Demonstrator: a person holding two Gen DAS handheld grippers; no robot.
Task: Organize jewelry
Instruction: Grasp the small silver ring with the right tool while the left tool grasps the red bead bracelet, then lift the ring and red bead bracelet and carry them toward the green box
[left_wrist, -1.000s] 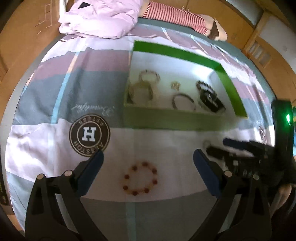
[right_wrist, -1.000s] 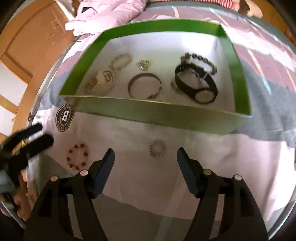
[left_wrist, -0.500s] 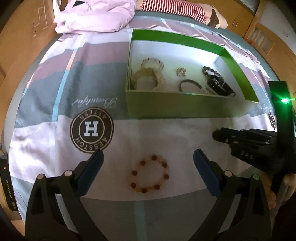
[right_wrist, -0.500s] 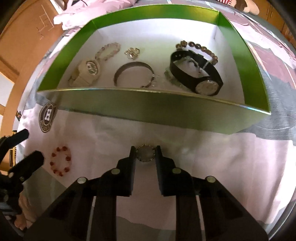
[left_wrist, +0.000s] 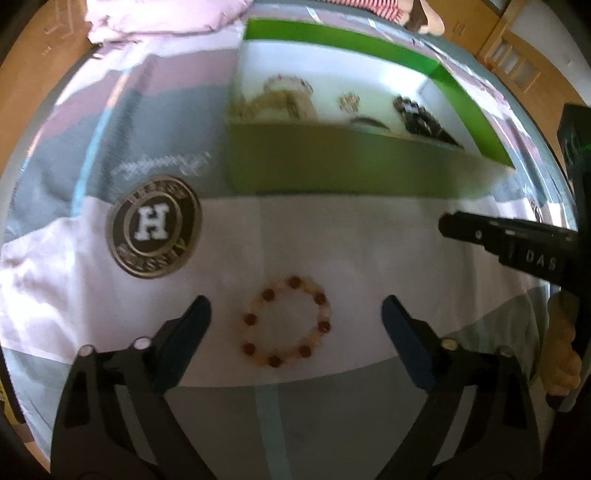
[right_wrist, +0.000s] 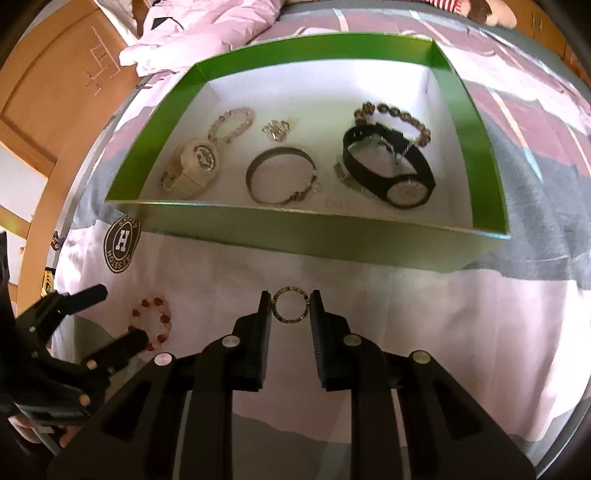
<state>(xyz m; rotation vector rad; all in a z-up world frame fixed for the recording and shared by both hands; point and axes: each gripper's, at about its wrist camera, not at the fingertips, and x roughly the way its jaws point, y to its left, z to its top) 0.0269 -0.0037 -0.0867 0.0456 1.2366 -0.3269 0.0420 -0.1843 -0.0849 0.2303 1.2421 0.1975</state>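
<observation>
The right gripper (right_wrist: 290, 304) pinches one small metal ring (right_wrist: 290, 305) between its two fingers, on the bedspread (right_wrist: 406, 325) in front of the green box (right_wrist: 332, 240). The left gripper (left_wrist: 295, 314) is spread wide around one red-and-cream bead bracelet (left_wrist: 286, 321) lying flat. Inside the box lie two watches, one cream (right_wrist: 194, 164) and one black (right_wrist: 388, 166), two bead bracelets, one bangle (right_wrist: 280, 181) and a small clasp piece (right_wrist: 276, 130).

Green box (right_wrist: 476, 122) with white floor; black watch (right_wrist: 388, 166), cream watch (right_wrist: 192, 166), grey bangle (right_wrist: 255, 181) inside. Near left, red-and-pale bead bracelet (left_wrist: 286, 321). Bedsheet (left_wrist: 332, 236) in white, grey and mauve blocks, with a brown round "H" emblem (left_wrist: 154, 226).
</observation>
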